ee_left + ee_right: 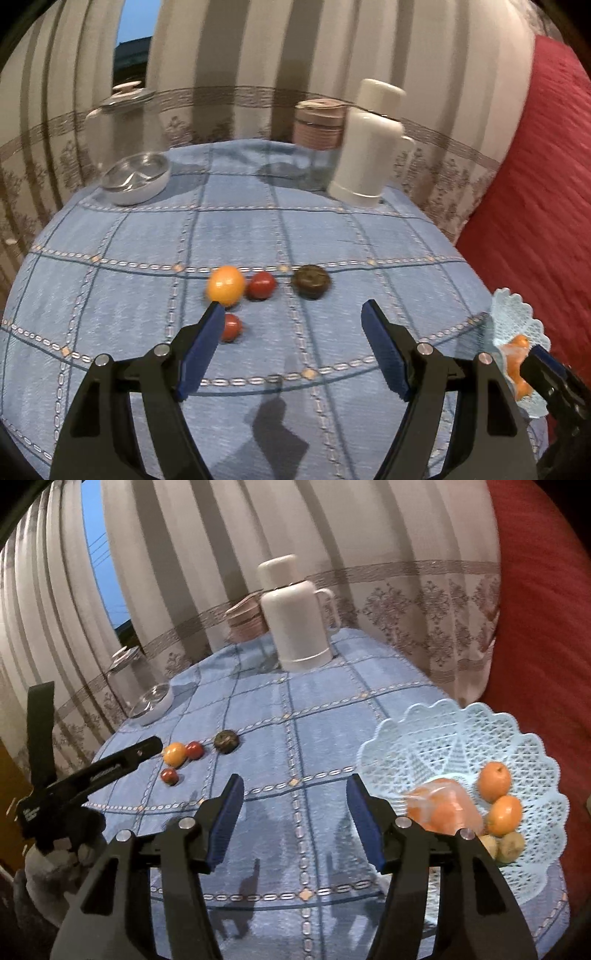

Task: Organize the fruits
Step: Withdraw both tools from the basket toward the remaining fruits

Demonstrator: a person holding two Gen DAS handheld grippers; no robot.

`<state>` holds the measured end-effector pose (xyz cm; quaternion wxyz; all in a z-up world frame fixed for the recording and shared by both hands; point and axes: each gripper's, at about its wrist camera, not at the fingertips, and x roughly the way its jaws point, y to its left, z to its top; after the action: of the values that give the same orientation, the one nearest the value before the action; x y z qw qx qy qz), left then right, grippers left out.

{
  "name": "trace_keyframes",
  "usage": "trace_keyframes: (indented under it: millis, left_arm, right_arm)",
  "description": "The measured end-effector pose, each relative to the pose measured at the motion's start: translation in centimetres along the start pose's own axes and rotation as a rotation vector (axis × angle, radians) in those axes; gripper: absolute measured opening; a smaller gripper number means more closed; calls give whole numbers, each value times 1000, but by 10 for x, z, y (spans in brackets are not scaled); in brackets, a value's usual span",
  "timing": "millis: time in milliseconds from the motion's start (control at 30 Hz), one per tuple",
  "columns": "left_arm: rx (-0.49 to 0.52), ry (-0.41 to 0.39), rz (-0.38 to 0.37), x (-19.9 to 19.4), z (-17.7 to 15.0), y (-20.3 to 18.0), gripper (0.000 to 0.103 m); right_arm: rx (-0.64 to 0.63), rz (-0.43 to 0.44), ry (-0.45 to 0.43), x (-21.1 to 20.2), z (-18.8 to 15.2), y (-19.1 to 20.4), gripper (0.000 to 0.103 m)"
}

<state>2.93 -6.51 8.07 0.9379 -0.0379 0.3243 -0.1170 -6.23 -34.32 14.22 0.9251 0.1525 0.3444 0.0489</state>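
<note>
Four loose fruits (258, 291) are sitting on the desk (295, 229), well left of the basket (461, 746). I am holding my left gripper (293, 308) wide and empty, my right gripper (295, 782) part-open and empty. Risk: round fruits rolling off if nudged.

Round table (110, 288) under a blue checked cloth with pale chain-pattern lines. Behind it, cream curtains (258, 55) in broad vertical stripes with an ornamental band; a gap (99, 565) shows blue dusk sky. Red textured fabric (535, 192) at right edge; shadows fall on the cloth's near side.
</note>
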Motion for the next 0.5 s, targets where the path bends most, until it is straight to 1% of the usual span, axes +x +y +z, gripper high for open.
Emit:
trace_keyframes:
  millis: [267, 467, 500]
  left_arm:
    - [-21, 26, 68, 23, 0, 26, 76]
    - [-41, 64, 81, 43, -4, 41, 74]
    - [-43, 72, 85, 45, -5, 43, 71]
  right_arm:
    - [-25, 38, 43, 19, -4, 20, 60]
    - [-42, 40, 64, 27, -6, 28, 60]
    - [-43, 39, 68, 29, -6, 28, 60]
